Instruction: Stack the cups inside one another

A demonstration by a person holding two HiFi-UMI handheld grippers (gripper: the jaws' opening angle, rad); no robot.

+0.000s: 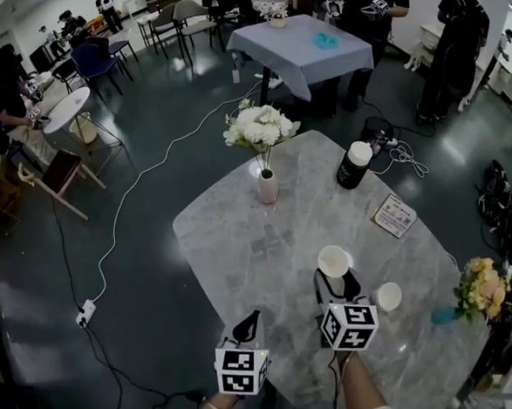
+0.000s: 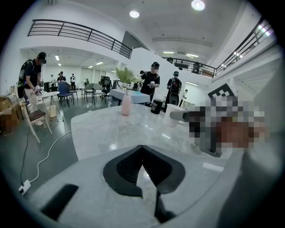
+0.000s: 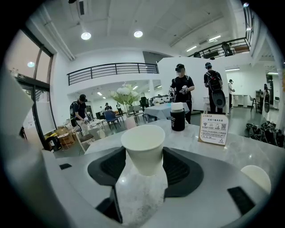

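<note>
A white paper cup (image 1: 333,261) stands upright between the jaws of my right gripper (image 1: 336,279), whose pads touch its two sides. In the right gripper view this cup (image 3: 143,149) fills the gap, its open mouth up. A second white cup (image 1: 388,297) stands on the marble table (image 1: 241,244) just right of that gripper, and its rim shows low on the right (image 3: 255,177). My left gripper (image 1: 248,322) hovers at the table's near left edge, shut, with nothing in it (image 2: 141,148). The left gripper view also catches the held cup (image 2: 174,116).
A pink vase of white flowers (image 1: 268,187) stands at the table's far middle. A black bottle with a white lid (image 1: 353,166) and a sign card (image 1: 395,215) are at the far right. Yellow flowers (image 1: 480,287) sit at the right edge. People, chairs and cables surround the table.
</note>
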